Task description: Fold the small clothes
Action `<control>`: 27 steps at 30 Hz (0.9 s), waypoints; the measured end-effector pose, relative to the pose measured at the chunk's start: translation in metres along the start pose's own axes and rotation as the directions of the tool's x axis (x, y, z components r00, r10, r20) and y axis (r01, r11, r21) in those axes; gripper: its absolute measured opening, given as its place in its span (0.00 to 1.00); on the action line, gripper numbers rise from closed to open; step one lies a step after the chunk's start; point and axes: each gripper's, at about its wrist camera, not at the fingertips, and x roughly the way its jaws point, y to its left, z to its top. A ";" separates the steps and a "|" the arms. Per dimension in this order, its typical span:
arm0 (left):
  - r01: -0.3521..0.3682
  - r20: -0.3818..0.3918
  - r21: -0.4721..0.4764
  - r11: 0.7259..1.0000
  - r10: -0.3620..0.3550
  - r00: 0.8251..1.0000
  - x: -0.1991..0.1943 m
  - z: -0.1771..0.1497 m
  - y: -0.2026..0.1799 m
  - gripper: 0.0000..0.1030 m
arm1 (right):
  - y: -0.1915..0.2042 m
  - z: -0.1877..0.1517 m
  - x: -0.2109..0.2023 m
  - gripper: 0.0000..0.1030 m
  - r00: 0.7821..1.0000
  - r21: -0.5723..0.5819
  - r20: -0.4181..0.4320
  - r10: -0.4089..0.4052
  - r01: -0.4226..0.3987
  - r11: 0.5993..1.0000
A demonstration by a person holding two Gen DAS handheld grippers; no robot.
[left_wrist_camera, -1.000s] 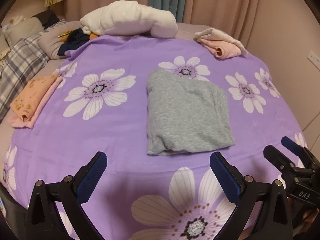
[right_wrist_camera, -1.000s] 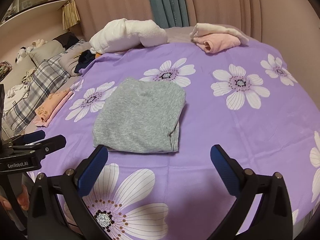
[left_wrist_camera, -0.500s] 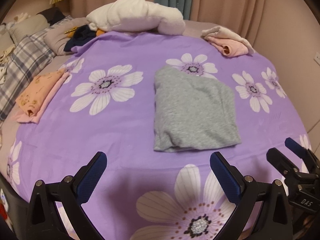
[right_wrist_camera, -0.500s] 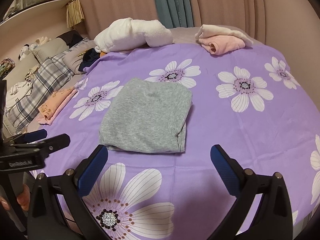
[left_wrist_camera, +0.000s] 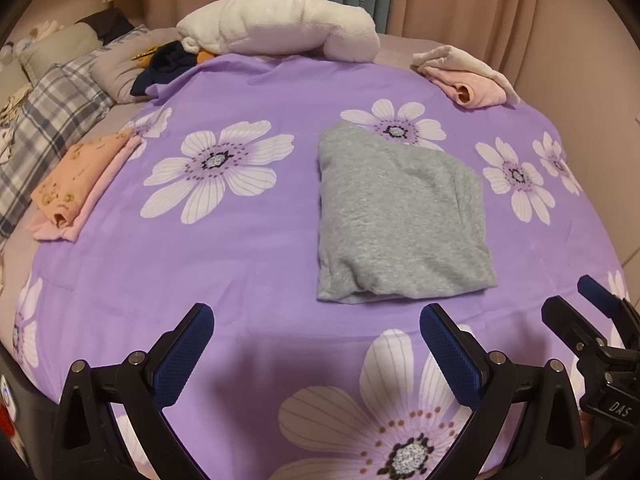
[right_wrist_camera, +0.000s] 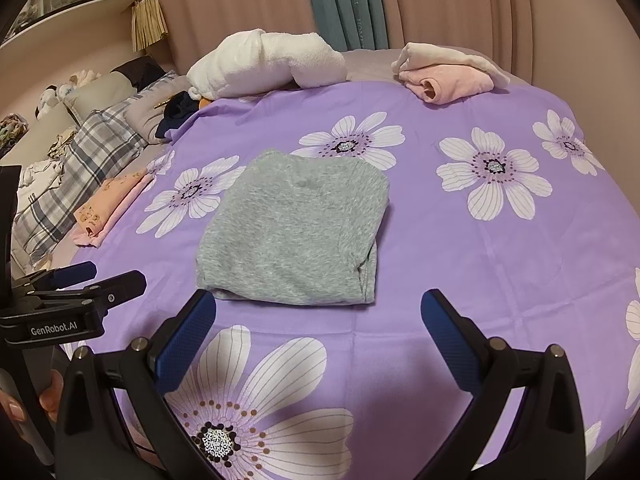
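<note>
**Grey garment folded, both grippers clear**

Left wrist: folded grey knit garment (left_wrist_camera: 400, 220) lay flat on purple flower-print bedsheet (left_wrist_camera: 248, 264), at abt 1 o'clock from left gripper (left_wrist_camera: 316, 344). Jaws wide apart, nothing held, not touching cloth. Folded orange-and-pink garment (left_wrist_camera: 76, 188) at 10 o'clock by sheet edge; rolled white fluffy blanket (left_wrist_camera: 280, 36) at 12.

Right wrist: grey garment (right_wrist_camera: 296, 232) at 11–12 o'clock, just beyond right gripper (right_wrist_camera: 318, 324); jaws wide apart, empty. Folded pink-and-cream garment (right_wrist_camera: 448, 72) at 1 o'clock, far side.
</note>
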 end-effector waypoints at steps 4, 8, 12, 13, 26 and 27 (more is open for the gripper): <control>0.003 -0.004 0.002 1.000 -0.003 1.000 0.002 0.001 0.000 0.99 | 0.001 0.000 0.002 1.00 1.000 0.000 -0.004 -0.001 0.001 1.000; 0.004 -0.008 0.009 1.000 -0.004 1.000 0.004 0.004 -0.002 0.99 | 0.001 0.000 0.003 1.00 1.000 0.000 -0.005 -0.001 0.001 1.000; 0.005 -0.009 0.015 1.000 -0.005 1.000 0.005 0.004 -0.003 0.99 | 0.001 0.000 0.003 1.00 1.000 0.000 -0.006 -0.002 0.002 1.000; 0.005 -0.009 0.014 1.000 -0.004 1.000 0.005 0.004 -0.003 0.99 | 0.001 0.000 0.004 1.00 1.000 -0.001 -0.007 -0.001 0.001 1.000; 0.006 -0.007 0.019 1.000 -0.006 1.000 0.006 0.004 -0.006 0.99 | 0.001 0.001 0.006 1.00 1.000 -0.002 -0.009 0.001 -0.001 1.000; 0.009 -0.008 0.019 1.000 -0.009 1.000 0.006 0.005 -0.006 0.99 | 0.001 0.001 0.006 1.00 1.000 -0.002 -0.009 0.001 -0.001 1.000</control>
